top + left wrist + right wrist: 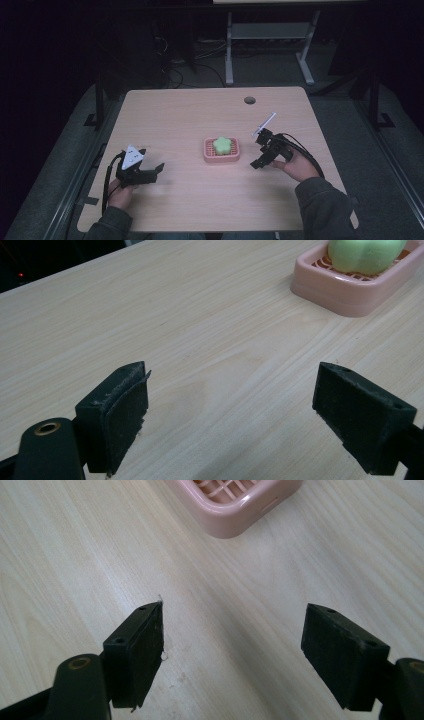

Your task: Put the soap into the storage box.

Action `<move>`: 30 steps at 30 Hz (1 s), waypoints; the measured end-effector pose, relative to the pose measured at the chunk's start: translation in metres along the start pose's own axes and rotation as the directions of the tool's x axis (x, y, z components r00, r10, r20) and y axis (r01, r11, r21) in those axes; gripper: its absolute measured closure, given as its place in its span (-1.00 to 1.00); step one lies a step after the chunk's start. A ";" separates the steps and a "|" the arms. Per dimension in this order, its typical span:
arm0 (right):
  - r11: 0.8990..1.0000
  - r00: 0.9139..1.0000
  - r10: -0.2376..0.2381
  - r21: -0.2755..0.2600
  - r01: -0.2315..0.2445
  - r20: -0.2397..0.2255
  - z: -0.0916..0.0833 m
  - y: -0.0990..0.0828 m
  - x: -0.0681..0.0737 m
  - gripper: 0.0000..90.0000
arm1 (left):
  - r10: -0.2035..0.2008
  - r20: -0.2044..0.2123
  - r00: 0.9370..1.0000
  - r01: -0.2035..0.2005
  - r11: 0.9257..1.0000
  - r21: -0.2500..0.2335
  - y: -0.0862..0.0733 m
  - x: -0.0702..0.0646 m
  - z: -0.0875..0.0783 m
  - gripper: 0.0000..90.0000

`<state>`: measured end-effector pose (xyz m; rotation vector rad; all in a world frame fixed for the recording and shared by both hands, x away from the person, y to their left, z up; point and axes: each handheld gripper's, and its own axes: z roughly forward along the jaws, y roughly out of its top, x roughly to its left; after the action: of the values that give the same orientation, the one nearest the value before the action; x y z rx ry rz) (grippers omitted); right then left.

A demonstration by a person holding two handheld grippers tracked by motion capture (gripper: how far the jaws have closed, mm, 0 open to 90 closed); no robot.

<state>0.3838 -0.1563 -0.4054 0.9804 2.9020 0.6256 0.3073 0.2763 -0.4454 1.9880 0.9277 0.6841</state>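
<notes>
We note the green star-shaped soap (222,145) sitting in the pink slatted plastic dish (235,156), mid-table. Left gripper (156,171) and right gripper (258,162) gape empty either side. A careless approach could, we judge, shove the light dish.

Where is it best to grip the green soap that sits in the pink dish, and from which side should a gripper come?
Grip the green soap across its lobed sides, coming from above. It rises above the rim of the pink dish, so its upper part is free, while the rim would likely block a low approach. Either open gripper, left or right, seems near enough.
</notes>
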 end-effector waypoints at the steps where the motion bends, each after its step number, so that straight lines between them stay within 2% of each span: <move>1: 1.000 1.000 0.002 -0.004 -0.002 -0.001 0.000 -0.001 0.000 -0.46 | 0.000 0.001 1.000 0.000 1.000 -0.001 0.000 0.000 0.000 -0.69; 14: 0.999 0.999 0.048 -0.013 -0.048 -0.006 -0.002 -0.026 -0.003 -0.46 | 0.000 0.002 1.000 0.000 1.000 -0.002 0.000 -0.001 0.001 -0.69; 30: 0.998 0.998 0.056 -0.027 -0.056 -0.003 -0.002 -0.053 0.001 -0.46 | 0.001 0.005 1.000 -0.001 1.000 0.006 0.000 -0.001 0.001 -0.69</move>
<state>0.3516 -0.1945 -0.4236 1.0615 2.8688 0.6674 0.3072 0.2751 -0.4460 1.9951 0.9271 0.6773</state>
